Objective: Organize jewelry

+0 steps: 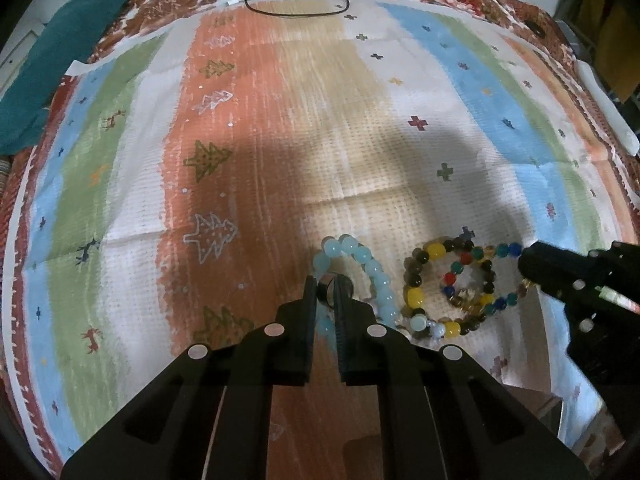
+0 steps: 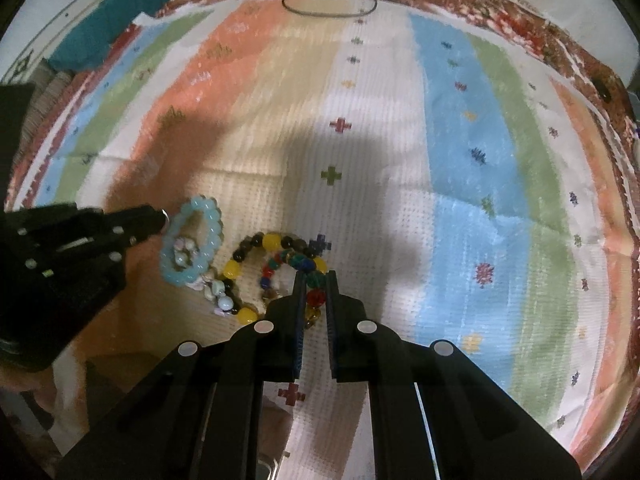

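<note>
A pale blue bead bracelet (image 1: 368, 268) lies on the striped cloth (image 1: 280, 120), beside a bracelet of yellow and dark beads (image 1: 416, 296) and a multicoloured bead bracelet (image 1: 480, 276). My left gripper (image 1: 325, 292) is shut on a small silver ring (image 1: 326, 290) just above the blue bracelet. My right gripper (image 2: 314, 292) is shut on the multicoloured bracelet (image 2: 314, 280). The blue bracelet (image 2: 192, 244) and yellow one (image 2: 240, 276) also show in the right wrist view, with small pale beads (image 2: 184, 252) inside the blue one. The left gripper (image 2: 160, 220) shows there too.
A teal cloth (image 1: 60, 52) lies at the far left. A black cable loop (image 1: 296, 4) lies at the far edge of the cloth. A white tube (image 1: 608, 108) lies at the right edge. The right gripper (image 1: 532, 264) shows at the right in the left wrist view.
</note>
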`<state>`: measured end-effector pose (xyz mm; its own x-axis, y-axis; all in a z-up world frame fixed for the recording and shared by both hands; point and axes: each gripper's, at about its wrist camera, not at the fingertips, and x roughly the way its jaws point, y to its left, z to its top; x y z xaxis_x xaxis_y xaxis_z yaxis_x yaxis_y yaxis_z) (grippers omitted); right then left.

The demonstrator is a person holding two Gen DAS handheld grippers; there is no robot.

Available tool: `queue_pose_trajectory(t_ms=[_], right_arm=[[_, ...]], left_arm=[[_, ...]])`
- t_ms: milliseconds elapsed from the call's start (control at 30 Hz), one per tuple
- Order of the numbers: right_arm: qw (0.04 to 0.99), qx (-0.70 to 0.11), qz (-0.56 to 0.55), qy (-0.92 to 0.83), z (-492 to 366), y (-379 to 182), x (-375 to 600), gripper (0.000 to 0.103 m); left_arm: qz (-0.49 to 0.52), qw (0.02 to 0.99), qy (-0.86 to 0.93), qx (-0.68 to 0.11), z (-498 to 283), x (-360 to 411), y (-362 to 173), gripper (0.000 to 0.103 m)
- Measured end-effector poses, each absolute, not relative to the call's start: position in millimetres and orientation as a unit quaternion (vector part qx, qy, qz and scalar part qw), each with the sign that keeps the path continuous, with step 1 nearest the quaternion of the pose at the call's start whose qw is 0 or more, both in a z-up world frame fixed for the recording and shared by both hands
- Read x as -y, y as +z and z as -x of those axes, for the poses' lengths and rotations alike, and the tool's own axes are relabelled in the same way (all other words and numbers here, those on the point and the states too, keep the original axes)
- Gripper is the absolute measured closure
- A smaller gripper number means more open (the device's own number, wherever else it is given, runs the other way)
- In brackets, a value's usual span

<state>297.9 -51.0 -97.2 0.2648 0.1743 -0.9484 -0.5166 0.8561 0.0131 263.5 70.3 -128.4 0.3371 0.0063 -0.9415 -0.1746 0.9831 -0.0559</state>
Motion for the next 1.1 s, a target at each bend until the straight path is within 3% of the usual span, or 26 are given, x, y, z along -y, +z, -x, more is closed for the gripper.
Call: queue_pose_trajectory(t_ms=[1100], right_arm=[[0.814,-0.515,0.127,0.237,-252,-49,58,0.093]], left_arm=[[0.079,0.843,0.055,-0.529,-207,-50,-72,0.095]])
